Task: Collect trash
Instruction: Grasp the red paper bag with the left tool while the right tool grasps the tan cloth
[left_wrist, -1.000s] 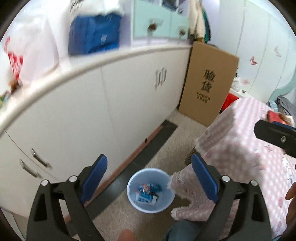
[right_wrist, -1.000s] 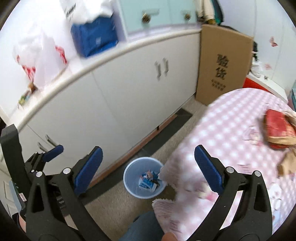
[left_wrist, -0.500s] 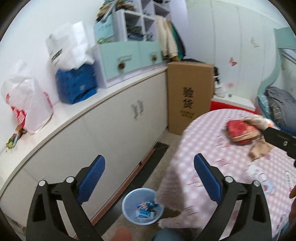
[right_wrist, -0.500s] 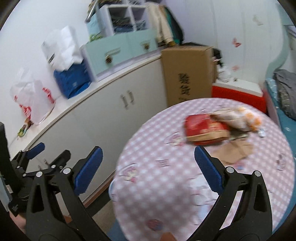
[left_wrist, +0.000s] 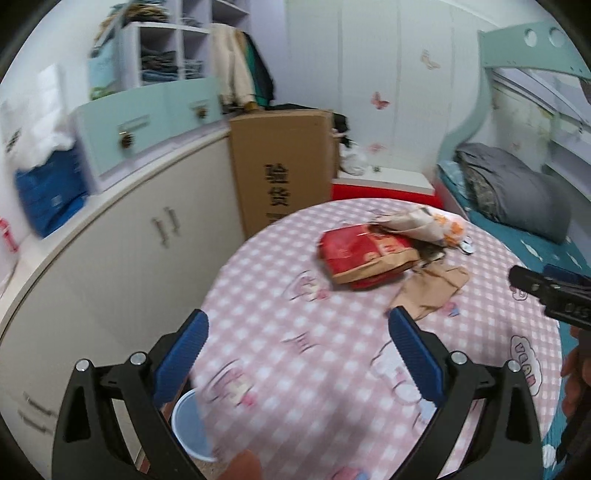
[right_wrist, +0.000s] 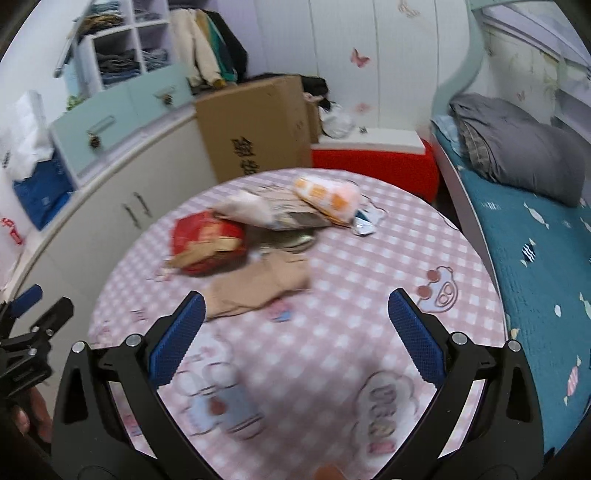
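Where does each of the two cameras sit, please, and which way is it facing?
Left wrist: on the left gripper, open, facing across the table at the red packet; the right gripper shows at the right edge.
Right wrist: on the right gripper, open, above the brown paper; the left gripper shows at the left edge.
Shared: table, packet, paper, cardboard box.

Lying open at six o'clock: bare tablecloth (right_wrist: 332, 302); blocking at eleven: red bag (right_wrist: 207, 240), brown paper (right_wrist: 258, 288), wrappers (right_wrist: 321, 195).

My views are evenly lit by soft, bright daylight, motion-blurred toward the left and bottom, with fisheye bending and black corner vignettes.
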